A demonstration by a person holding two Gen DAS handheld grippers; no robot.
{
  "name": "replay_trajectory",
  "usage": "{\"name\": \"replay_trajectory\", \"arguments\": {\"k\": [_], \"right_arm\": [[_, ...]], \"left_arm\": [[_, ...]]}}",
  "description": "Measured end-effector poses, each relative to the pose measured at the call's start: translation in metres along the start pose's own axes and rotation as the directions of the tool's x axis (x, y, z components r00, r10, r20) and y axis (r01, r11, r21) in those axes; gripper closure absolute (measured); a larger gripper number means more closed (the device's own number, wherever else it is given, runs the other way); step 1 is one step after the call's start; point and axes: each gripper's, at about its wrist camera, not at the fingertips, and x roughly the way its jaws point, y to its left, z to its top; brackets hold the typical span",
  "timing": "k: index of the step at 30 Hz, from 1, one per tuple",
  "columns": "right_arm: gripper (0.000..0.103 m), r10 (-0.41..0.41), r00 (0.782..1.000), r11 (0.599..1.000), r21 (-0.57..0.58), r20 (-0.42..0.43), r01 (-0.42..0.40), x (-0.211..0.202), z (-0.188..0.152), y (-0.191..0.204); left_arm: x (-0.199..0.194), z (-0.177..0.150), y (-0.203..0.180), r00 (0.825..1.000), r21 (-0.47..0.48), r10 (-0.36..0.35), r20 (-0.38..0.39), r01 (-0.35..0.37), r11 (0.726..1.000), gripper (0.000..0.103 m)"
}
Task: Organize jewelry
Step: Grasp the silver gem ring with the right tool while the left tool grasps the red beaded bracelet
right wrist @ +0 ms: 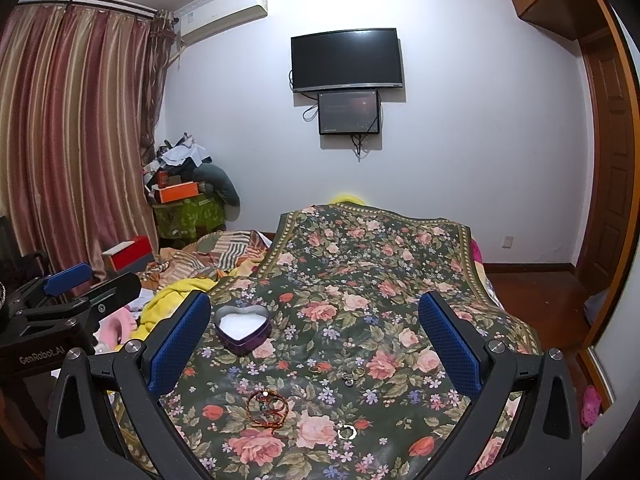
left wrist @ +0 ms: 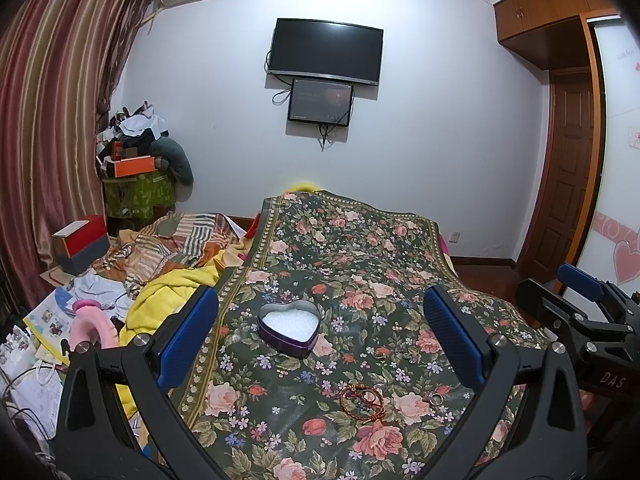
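**Both tongs wide, jewelry loose on the bed**

- Left tongs: blue pads spread wide, nothing between them, held above the floral cloth that covers the bed. Also seen from the right wrist view at its left edge.
- Right tongs: same, spread wide, holding nothing. Visible at the right edge of the left wrist view.
- Heart-shaped tin /: lid off, purple wall, white lining inside. Sits on the cloth toward the bed's left side, further from the cameras than the jewelry.
- Red cord bracelet /: lying loose on the cloth, nearest the cameras, well apart from the tin.
- Silver ring /: on the cloth to the right of the bracelet, not touching it.
- Gold ring /: between tin and bracelet, apart from both.
- Small ring cluster /: just right of the gold ring; too small to count the pieces.
- Left of the cloth: yellow blanket and a patchwork quilt, rumpled.
- Far wall: TV with a smaller screen below it.
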Motion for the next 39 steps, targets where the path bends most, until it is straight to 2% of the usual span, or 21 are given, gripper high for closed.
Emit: {"name": "replay_trajectory", "arguments": {"k": [9,13,16,21,25,28,32,34,39], "right_arm": [[0.000,-0.068,0.995,0.998,-0.019,-0.079,0.067,0.015,-0.013,-0.014],[0.000,-0.126,0.981,0.992,-0.025,-0.151,0.123,0.027,-0.024,-0.030],[0.000,-0.136,0.966,0.991,-0.016,-0.221,0.136,0.037,-0.035,-0.044],[0.000,-0.140,0.928,0.990,-0.017,-0.346,0.143,0.052,-0.055,-0.059],[0.000,-0.122,0.898,0.992,-0.017,-0.422,0.127,0.059,-0.071,-0.065],[0.001,-0.104,0.884,0.994,-0.017,-0.456,0.108,0.064,-0.079,-0.064],[0.001,-0.080,0.877,0.996,-0.016,-0.474,0.083,0.074,-0.086,-0.059],[0.005,-0.060,0.875,0.998,-0.009,-0.481,0.063,0.078,-0.088,-0.057],[0.018,-0.015,0.862,1.000,-0.006,-0.508,0.014,0.088,-0.095,-0.050]], "left_arm": [[0.024,-0.006,-0.006,0.996,0.023,0.033,-0.080,-0.031,0.999,0.000],[0.045,-0.017,-0.007,0.987,0.029,0.031,-0.157,-0.026,0.999,0.000],[0.063,-0.025,-0.009,0.976,0.029,0.010,-0.219,-0.004,1.000,0.000],[0.091,-0.049,-0.014,0.944,0.056,0.003,-0.330,0.016,0.998,0.000],[0.113,-0.073,-0.018,0.912,0.103,0.013,-0.410,0.032,0.994,0.000],[0.128,-0.091,-0.017,0.883,0.118,0.011,-0.469,0.051,0.992,0.001],[0.143,-0.109,-0.014,0.841,0.121,0.011,-0.541,0.066,0.990,0.019],[0.149,-0.116,-0.013,0.829,0.117,0.004,-0.560,0.074,0.990,0.023],[0.157,-0.123,-0.015,0.813,0.108,-0.021,-0.581,0.103,0.989,0.036]]}}
